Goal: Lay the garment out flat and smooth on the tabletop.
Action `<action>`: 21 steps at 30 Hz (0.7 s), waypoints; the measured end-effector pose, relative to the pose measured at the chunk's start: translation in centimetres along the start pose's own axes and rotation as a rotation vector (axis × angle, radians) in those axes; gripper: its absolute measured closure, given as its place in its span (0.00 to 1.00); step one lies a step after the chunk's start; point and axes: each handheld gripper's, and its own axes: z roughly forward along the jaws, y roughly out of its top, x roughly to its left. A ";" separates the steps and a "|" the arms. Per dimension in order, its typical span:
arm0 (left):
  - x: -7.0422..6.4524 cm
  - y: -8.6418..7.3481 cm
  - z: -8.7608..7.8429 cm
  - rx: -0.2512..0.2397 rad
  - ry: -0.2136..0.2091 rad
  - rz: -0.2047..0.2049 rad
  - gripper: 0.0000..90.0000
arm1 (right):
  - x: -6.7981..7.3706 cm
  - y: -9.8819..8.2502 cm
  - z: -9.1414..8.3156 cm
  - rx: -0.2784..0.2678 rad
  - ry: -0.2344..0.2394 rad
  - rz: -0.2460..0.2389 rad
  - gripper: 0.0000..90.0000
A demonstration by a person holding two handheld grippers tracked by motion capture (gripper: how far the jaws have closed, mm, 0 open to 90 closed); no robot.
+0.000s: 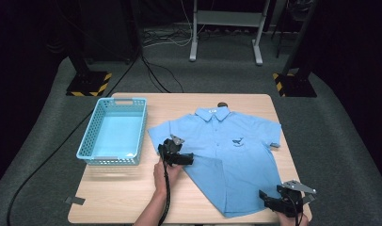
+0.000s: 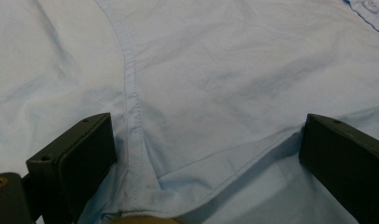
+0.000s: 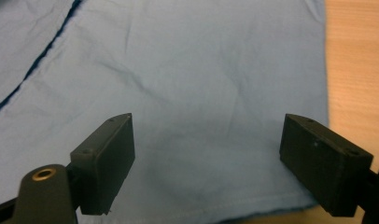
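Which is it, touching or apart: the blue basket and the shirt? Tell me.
Apart. The high view shows a strip of bare table between the basket and the shirt, whose sleeve edge stops short of the basket's wall.

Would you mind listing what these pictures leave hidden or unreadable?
- Small dark object behind the shirt collar, high view: half covered by the collar, too small to identify.
- Chest logo, high view: too small to read.
- Basket floor near its front wall, high view: screened by that wall.
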 end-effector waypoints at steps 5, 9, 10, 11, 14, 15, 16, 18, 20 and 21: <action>0.1 0.3 0.3 -0.001 -0.007 0.005 0.04 | 0.5 -1.0 -0.6 -0.016 -0.033 -0.008 0.19; 0.3 0.8 0.8 -0.003 -0.020 0.018 0.04 | 1.4 -1.5 -0.8 -0.018 -0.061 -0.023 0.16; 0.4 0.8 0.8 -0.001 -0.020 0.019 0.04 | 1.5 -1.5 -0.8 -0.019 -0.063 -0.023 0.16; 0.4 0.8 0.9 -0.001 -0.020 0.018 0.04 | 1.7 -1.6 -0.8 -0.016 -0.070 -0.032 0.16; 0.4 0.9 0.9 0.000 -0.023 0.019 0.04 | 1.8 -1.4 -0.7 0.003 -0.068 -0.042 0.12; 0.4 0.8 0.8 0.000 -0.023 0.019 0.04 | 1.6 -1.1 -0.6 0.015 -0.054 -0.035 0.09; 0.4 0.9 0.8 -0.001 -0.023 0.020 0.04 | 1.5 -0.8 -0.6 0.015 -0.048 -0.029 0.06; 0.4 0.8 0.8 -0.001 -0.023 0.020 0.04 | 1.3 0.3 -1.1 -0.016 -0.055 -0.046 0.04; 0.4 0.8 0.8 -0.002 -0.024 0.020 0.04 | 1.3 1.9 -1.6 -0.053 -0.069 -0.073 0.02; 0.4 0.8 0.8 -0.003 -0.024 0.020 0.04 | 1.3 2.9 -1.6 -0.060 -0.065 -0.083 0.01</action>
